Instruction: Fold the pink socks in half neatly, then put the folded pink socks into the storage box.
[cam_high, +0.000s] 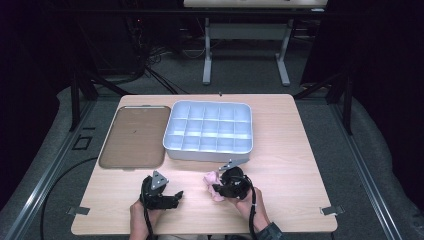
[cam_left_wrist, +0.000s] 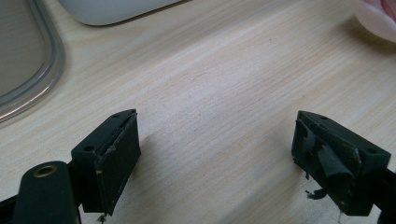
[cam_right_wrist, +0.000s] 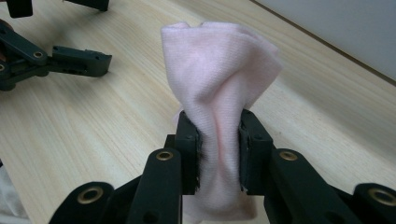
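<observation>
The right gripper (cam_right_wrist: 218, 154) pinches a crumpled pale pink cloth (cam_right_wrist: 219, 84) between its black jaws; the cloth's lower end runs out of the right gripper view. In the high view the gripper's body hides most of the cloth near the front middle of the light wooden table (cam_high: 295, 150). The left gripper (cam_left_wrist: 215, 154) stands spread over bare wood, nothing between its jaws. The white compartment tray (cam_high: 209, 131) and the brown flat tray (cam_high: 134, 136) lie further back.

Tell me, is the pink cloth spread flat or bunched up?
Bunched up: the right claw squeezes the pink cloth into a crumpled column.
</observation>
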